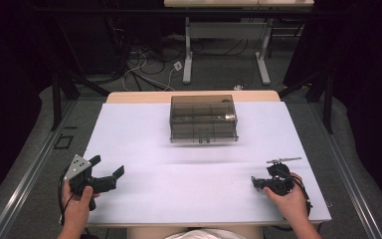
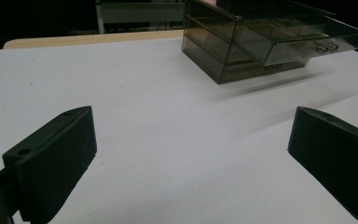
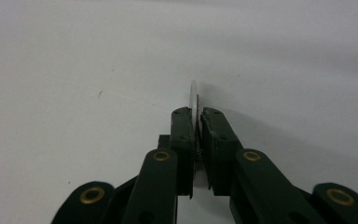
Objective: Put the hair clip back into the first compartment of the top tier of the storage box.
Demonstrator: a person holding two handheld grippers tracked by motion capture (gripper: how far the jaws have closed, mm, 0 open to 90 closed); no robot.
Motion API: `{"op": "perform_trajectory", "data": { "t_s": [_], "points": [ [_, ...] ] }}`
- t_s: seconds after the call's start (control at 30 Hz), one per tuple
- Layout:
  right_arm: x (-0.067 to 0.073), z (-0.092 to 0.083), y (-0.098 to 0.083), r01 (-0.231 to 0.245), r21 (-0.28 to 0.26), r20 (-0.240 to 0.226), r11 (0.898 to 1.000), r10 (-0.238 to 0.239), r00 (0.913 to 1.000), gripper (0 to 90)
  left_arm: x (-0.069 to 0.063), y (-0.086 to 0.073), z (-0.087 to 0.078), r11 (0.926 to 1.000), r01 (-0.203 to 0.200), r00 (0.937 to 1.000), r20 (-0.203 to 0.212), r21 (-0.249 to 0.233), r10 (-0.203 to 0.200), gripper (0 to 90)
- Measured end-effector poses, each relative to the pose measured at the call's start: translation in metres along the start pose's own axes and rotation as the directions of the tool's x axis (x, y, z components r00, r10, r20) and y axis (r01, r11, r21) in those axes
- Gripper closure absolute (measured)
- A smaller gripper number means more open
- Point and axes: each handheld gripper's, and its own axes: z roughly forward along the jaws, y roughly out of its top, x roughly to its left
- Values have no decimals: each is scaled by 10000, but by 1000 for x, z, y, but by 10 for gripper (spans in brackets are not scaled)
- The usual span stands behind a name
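Note:
A smoky see-through drawer box (image 1: 203, 118) stands at the far middle of the white table top (image 1: 189, 164). In the left gripper view the drawer box (image 2: 242, 46) is ahead to the right, and its top drawer (image 2: 314, 39) is pulled partly out. My left gripper (image 1: 107, 166) rests at the near left with its jaws wide apart; the left gripper (image 2: 191, 158) holds nothing, only bare table between the jaws. At the near right, my right gripper (image 1: 254, 183) points left. The right gripper (image 3: 196, 114) is shut on a thin pale disc (image 3: 194, 95), seen edge-on and standing upright just above the table.
Beyond the table's far edge, a wooden strip (image 1: 194, 96) shows, then a floor with loose cables (image 1: 144, 69) and the legs of another table (image 1: 188, 50). Dark stands flank the table on both sides.

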Motion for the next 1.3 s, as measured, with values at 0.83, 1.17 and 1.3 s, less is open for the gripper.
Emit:
{"op": "perform_trajectory", "data": {
  "t_s": [0.83, 1.17, 1.3],
  "points": [
    [5, -13, 2, 257, -707, -224, 9972, -274, 9994, 835, 0, 0, 0, 10000, 21, 10000, -40, 11, -21, 12],
    [8, -20, 6, 537, -641, -224, 9965, -552, 9982, 836, 0, -1, 0, 10000, 65, 9999, -108, 21, -65, 12],
    [9, -24, 11, 521, -670, -317, 9964, -543, 9980, 836, 1, -1, 0, 10000, -38, 9999, -133, 84, 39, 13]
  ]
}}
